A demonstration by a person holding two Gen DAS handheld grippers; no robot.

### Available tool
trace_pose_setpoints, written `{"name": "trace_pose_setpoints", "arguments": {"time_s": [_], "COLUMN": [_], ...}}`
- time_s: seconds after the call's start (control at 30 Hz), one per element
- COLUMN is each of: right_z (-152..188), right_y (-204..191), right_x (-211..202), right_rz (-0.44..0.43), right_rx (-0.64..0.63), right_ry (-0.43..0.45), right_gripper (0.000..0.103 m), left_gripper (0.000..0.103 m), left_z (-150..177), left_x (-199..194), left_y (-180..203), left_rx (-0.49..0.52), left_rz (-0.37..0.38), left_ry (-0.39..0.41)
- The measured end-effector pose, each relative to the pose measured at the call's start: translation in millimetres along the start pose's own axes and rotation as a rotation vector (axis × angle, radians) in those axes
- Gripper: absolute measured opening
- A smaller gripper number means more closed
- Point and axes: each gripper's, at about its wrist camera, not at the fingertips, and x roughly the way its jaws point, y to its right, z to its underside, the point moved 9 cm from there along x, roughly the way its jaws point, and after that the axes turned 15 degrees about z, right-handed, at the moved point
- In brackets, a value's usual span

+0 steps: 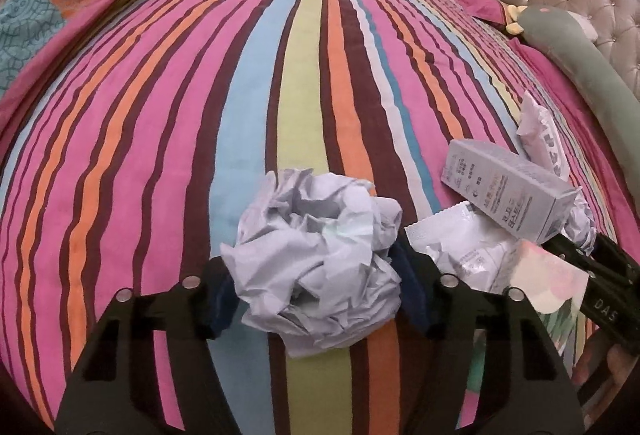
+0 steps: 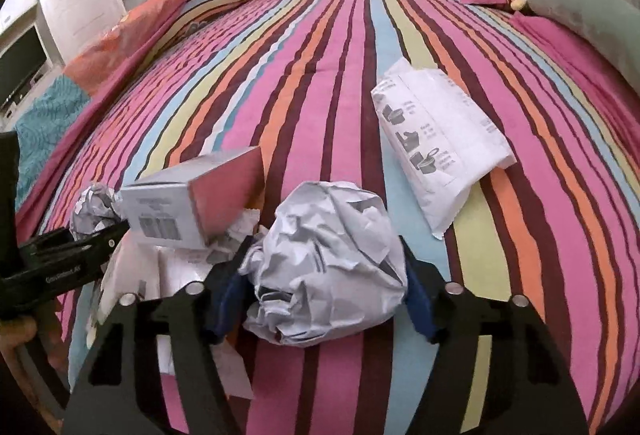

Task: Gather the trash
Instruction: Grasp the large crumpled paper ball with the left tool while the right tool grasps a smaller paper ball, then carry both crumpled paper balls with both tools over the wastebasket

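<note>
Each claw has its own paper ball squarely between its fingers, so what matters now is what lies between the two hands. The left claw [image 1: 316,275] pinches a crumpled paper ball [image 1: 316,255], its blue pads pressed into the paper's flanks on either side; the ball sits on the striped bed [image 1: 160,115], directly ahead of the wrist. The right claw [image 2: 326,287] is clamped likewise on a second ball [image 2: 328,267], the pads denting its sides, this one printed with grey marks. Both balls are roughly round, with no long axis to line up on. Between the hands lie a grey box [image 1: 508,191] resting on a white wrapper [image 1: 460,251], the box's long axis running from the left claw's side toward the right claw. A flat white packet [image 2: 436,139] lies farther out on the bed, up and to the right of the right claw, plainly nearer that hand. I judge both grips ready for lifting; no bin shows in either view.
</note>
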Motion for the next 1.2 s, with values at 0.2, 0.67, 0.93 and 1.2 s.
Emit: {"name": "trace_pose_setpoints", "arguments": {"time_s": [0.2,0.67,0.93,1.2], "right_z": [13.7,54.4,99.0,128.3], "right_y": [13.1,52.8,66.1,58.7], "right_x": [-15.2,-84.9,-115.8,-150.2], "right_rz": [0.042,0.050,0.028,-0.025], "right_rx": [0.004,0.105,0.176,0.213], "right_ry": [0.009,0.045,0.013,0.009], "right_gripper": [0.059,0.059,0.059,0.059], "left_gripper": [0.062,0.062,0.062,0.062], "left_z": [11.5,58.2,116.9,175.7], "left_x": [-10.9,-89.1,-126.7,-153.4], "left_y": [-4.2,4.4,17.5,35.6], "left_rx": [-0.030,-0.039,-0.027,-0.013], "left_rz": [0.007,0.043,0.075,0.098], "left_ry": [0.007,0.069,0.065,0.044]}}
